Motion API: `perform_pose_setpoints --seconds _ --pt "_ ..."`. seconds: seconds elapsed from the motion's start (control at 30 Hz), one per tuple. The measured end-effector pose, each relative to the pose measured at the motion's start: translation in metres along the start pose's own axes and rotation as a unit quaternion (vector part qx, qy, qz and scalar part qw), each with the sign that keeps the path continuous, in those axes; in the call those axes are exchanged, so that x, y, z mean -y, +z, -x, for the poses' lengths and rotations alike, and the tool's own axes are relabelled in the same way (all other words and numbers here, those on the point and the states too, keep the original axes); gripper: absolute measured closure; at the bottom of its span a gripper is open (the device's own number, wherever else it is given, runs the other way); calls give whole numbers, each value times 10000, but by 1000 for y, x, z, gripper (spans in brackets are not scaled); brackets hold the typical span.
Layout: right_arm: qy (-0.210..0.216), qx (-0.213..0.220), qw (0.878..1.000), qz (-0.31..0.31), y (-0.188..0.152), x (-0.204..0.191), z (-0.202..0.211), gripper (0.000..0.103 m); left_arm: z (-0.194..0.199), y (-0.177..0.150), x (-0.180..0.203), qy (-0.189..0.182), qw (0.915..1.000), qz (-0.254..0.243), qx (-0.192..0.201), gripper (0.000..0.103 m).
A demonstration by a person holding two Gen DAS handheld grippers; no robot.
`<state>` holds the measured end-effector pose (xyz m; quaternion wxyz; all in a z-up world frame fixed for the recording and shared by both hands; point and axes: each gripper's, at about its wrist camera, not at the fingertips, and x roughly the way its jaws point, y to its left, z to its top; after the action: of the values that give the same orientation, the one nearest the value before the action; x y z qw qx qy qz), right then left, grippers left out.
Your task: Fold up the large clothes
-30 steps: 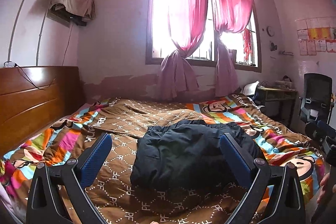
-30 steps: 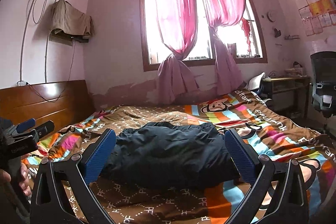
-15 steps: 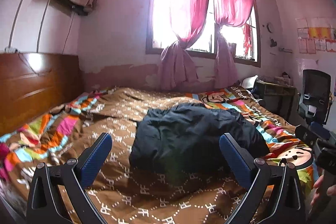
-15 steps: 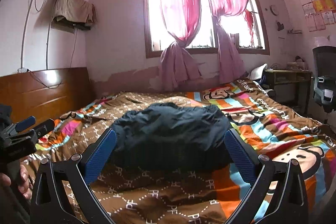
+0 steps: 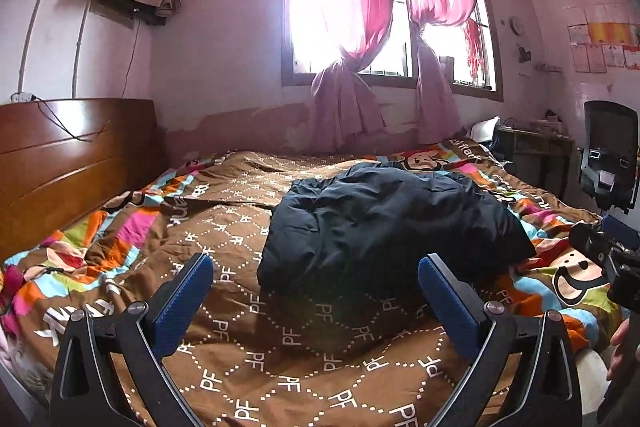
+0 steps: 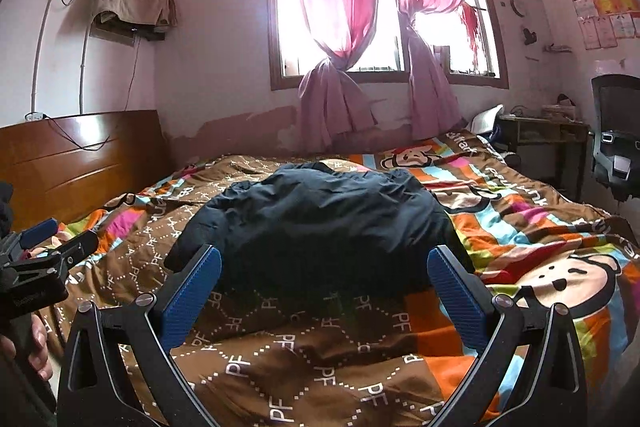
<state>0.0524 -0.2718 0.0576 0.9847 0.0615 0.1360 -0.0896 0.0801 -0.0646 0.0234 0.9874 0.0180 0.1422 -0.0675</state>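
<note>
A dark navy padded jacket (image 5: 384, 223) lies bunched in a folded heap on the middle of the bed; in the right wrist view the jacket (image 6: 320, 223) sits straight ahead. My left gripper (image 5: 316, 267) hangs open above the brown bedspread, just short of the jacket's near edge, with nothing between its blue pads. My right gripper (image 6: 324, 259) is also open and empty, held in front of the jacket. Each gripper shows at the edge of the other's view: the right gripper (image 5: 608, 251) and the left gripper (image 6: 44, 251), both held by a hand.
The bed carries a brown and multicoloured cartoon bedspread (image 5: 224, 239) and a wooden headboard (image 5: 68, 155) at left. Behind it is a window with pink curtains (image 5: 360, 11). A black office chair (image 5: 610, 155) and a small desk (image 5: 532, 147) stand at right.
Both grippers have drawn back slightly and tilted, so the jacket sits a little farther ahead in both views. The jacket has not moved, and both grippers stay open.
</note>
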Motion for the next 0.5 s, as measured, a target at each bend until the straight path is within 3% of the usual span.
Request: perform_pose_setpoints --seconds 0.5 --pt "-143 -301 9994 21 -26 1 -8 1 -11 -28 1 -115 9993 9 -346 0"
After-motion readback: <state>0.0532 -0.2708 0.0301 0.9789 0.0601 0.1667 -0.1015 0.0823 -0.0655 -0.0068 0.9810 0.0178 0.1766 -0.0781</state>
